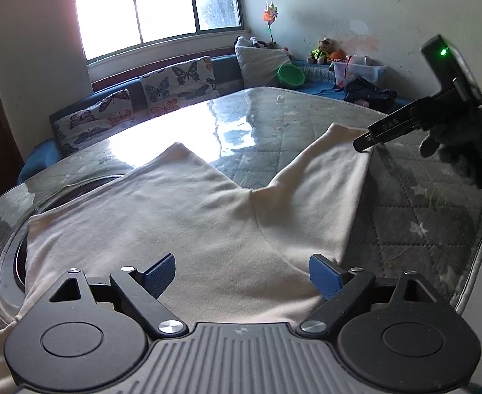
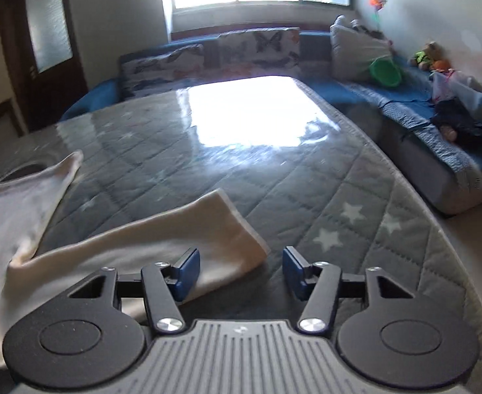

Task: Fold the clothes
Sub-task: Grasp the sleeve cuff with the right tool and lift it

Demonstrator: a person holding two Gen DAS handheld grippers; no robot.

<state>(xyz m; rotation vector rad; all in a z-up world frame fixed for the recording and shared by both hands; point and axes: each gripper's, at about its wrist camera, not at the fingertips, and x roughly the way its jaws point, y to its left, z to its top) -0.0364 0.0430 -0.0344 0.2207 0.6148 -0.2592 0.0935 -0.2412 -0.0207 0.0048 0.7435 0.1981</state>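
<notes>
The cream shorts [image 1: 181, 216] lie flat on the worktop [image 2: 355, 229]; both grippers, left gripper [image 1: 242, 274] and right gripper [image 2: 241, 271], have spread jaws holding nothing, so the right one should pinch the leg hem fully before folding.

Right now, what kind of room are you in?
Probably a living room in someone's home. A cushioned bench with butterfly pillows runs under a big window, stuffed toys sit in the corner, and cream shorts lie on a glass-topped table.
</notes>
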